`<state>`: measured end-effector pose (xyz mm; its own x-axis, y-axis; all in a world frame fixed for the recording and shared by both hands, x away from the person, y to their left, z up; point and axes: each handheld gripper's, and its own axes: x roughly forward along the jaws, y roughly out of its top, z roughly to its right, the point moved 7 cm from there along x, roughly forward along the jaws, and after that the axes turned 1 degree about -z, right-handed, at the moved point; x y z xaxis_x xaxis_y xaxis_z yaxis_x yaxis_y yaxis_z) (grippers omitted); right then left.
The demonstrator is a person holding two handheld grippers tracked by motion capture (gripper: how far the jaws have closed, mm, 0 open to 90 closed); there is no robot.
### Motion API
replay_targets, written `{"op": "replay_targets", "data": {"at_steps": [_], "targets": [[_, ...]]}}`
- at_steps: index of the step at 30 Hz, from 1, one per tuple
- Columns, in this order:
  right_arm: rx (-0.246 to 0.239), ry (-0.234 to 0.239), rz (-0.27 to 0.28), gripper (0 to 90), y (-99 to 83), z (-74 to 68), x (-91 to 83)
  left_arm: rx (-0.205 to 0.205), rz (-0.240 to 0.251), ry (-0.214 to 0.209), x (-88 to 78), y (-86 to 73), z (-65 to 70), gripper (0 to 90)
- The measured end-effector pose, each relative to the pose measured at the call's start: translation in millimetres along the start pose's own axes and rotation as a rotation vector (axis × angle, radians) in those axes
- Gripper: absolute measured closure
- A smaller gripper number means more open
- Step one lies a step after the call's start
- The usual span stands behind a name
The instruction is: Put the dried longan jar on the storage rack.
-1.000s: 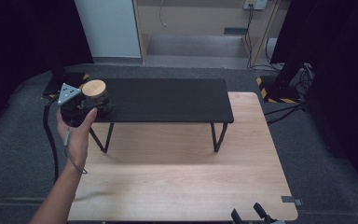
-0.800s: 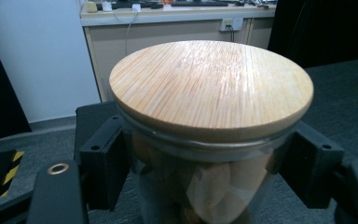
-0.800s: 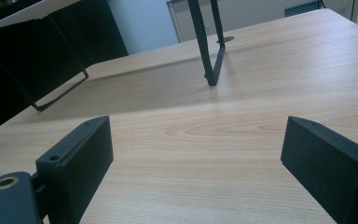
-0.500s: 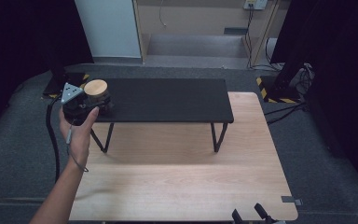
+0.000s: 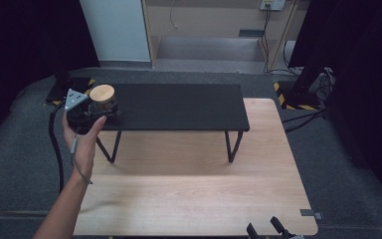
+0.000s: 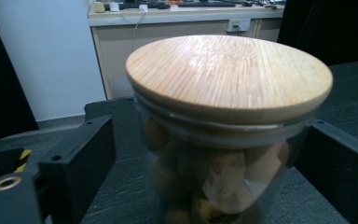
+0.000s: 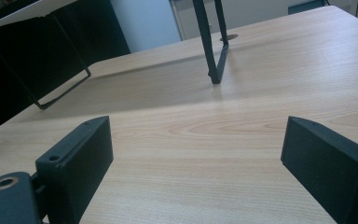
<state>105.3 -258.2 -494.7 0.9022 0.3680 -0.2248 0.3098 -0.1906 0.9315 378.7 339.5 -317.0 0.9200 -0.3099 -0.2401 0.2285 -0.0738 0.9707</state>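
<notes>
A glass jar (image 5: 102,101) with a round bamboo lid (image 6: 228,74) stands at the left end of the black bench (image 5: 179,107); brown lumps fill it. A hand holds my left gripper (image 5: 101,106) around the jar. Its jaws have just been opening. The jar (image 6: 214,177) stands between them, with a gap showing beside the left finger (image 6: 81,158). My right gripper (image 7: 196,163) is open with nothing between its fingers, low over the wooden table (image 7: 205,121). Its fingertips (image 5: 274,223) peek in at the table's front edge.
The bench stands on thin black wire legs (image 5: 233,145) over the far half of the wooden table (image 5: 194,184). A black cable (image 5: 55,149) trails from the left gripper down the table's left side. Dark carpet surrounds the table.
</notes>
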Motion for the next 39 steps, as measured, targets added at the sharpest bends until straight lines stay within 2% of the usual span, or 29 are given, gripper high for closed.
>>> {"op": "replay_targets", "data": {"at_steps": [3, 9, 15, 21, 27, 34, 39], "targets": [[-0.001, 0.002, -0.003, 9.2, -0.1, -0.4, 0.4, 0.009, 0.014, 0.011, -4.7, -0.4, 2.2, 2.8], [-0.005, 0.005, 0.0, 9.1, 0.6, -1.6, 1.1, 0.029, 0.03, -0.007, -15.5, 0.0, 5.6, 2.8], [-0.007, 0.009, -0.001, 9.1, 1.8, -3.2, 1.9, 0.051, 0.056, 0.002, -32.4, -3.7, 12.3, 2.5], [-0.008, 0.015, -0.002, 9.1, 2.1, -4.5, 3.8, 0.034, 0.069, -0.013, -49.8, -14.5, 15.8, 2.5], [-0.013, 0.02, -0.004, 9.0, 1.8, -6.1, 5.1, 0.024, 0.081, -0.007, -72.2, -34.8, 20.9, 2.5], [-0.015, 0.031, -0.006, 9.0, 1.3, -7.7, 7.4, -0.007, 0.066, -0.013, -94.3, -72.4, 27.2, 2.5], [-0.02, 0.04, -0.008, 9.0, 1.8, -8.6, 10.0, -0.016, 0.057, 0.004, -111.0, -99.0, 32.8, 2.5]]}}
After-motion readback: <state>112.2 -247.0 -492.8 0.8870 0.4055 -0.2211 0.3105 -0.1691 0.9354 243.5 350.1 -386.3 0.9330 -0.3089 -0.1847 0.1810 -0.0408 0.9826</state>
